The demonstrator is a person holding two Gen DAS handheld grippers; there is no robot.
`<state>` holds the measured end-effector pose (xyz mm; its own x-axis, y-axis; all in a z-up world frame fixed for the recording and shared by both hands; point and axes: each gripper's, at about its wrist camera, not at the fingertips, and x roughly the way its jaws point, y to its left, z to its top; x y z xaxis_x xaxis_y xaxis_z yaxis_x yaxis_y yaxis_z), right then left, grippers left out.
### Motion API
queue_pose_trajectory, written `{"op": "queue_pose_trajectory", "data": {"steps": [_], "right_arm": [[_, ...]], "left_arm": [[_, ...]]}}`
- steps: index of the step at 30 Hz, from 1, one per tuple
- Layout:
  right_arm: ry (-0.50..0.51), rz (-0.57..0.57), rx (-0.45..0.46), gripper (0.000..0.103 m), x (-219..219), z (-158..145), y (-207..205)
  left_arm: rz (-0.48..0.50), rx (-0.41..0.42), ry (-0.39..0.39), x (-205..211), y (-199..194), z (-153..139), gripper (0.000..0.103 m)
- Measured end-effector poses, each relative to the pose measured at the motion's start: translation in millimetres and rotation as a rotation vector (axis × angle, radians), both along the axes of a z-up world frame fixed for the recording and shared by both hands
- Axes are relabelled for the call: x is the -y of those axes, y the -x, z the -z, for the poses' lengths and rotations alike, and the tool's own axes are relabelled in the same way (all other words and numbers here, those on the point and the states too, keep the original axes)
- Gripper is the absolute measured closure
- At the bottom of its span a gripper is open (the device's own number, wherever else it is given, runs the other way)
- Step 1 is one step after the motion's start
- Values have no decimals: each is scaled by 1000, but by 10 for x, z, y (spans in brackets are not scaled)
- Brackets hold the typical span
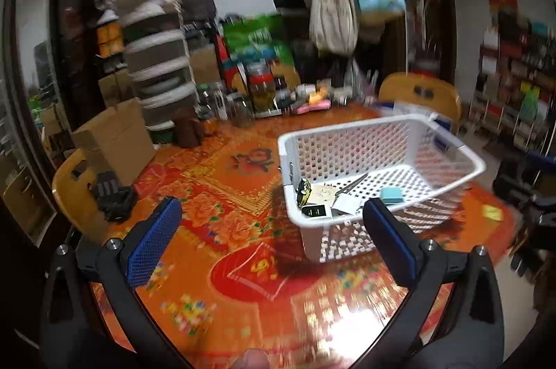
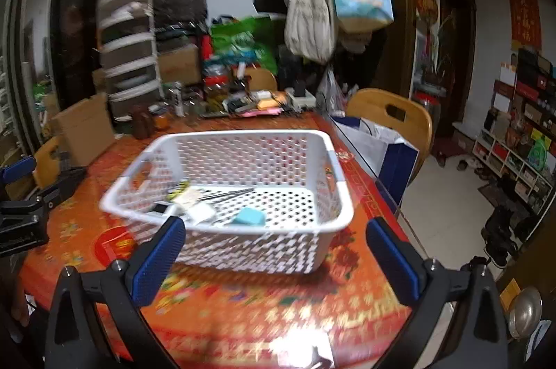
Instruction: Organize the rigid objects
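Right wrist view: the white plastic basket [image 2: 239, 167], full of little holes, sits on the shiny orange table [image 2: 243, 306] at 12 o'clock. Both grippers' blue bumpy jaws are wide apart, holding nothing.

Dim indoor light, motion-smeared fisheye views

Both views blur throughout, worst on the hanging bags [image 1: 333, 10] far ahead of the left gripper [image 1: 274, 237]. White glare flares on the glossy tabletop [image 2: 299, 337] just below the right gripper [image 2: 278, 250]. The basket [image 1: 347, 139] casts a soft shadow leftward. Edges bend strongly and the corners fall black.
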<state>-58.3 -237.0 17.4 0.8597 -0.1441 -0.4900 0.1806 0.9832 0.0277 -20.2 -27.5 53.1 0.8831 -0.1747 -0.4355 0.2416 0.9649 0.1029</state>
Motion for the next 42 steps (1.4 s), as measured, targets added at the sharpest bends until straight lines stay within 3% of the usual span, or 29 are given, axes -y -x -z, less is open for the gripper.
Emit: {"op": "queue_pose_trajectory", "data": {"steps": [4,8,16,42], "right_arm": [[3,-50,73,0,-291,-212,577],[42,-19,108,0,-375,-362,819],[-62,-54,25,0,-137,-50,578],[-23,-70,-18,0,-241,41,518]], "left_arm": [[-63,121,15,-279,793,-251,0],[-19,97,52,-298,1043,-290,0],[45,-70,25,95,765,97,0],[33,-80,25,173,658,131,0]]}}
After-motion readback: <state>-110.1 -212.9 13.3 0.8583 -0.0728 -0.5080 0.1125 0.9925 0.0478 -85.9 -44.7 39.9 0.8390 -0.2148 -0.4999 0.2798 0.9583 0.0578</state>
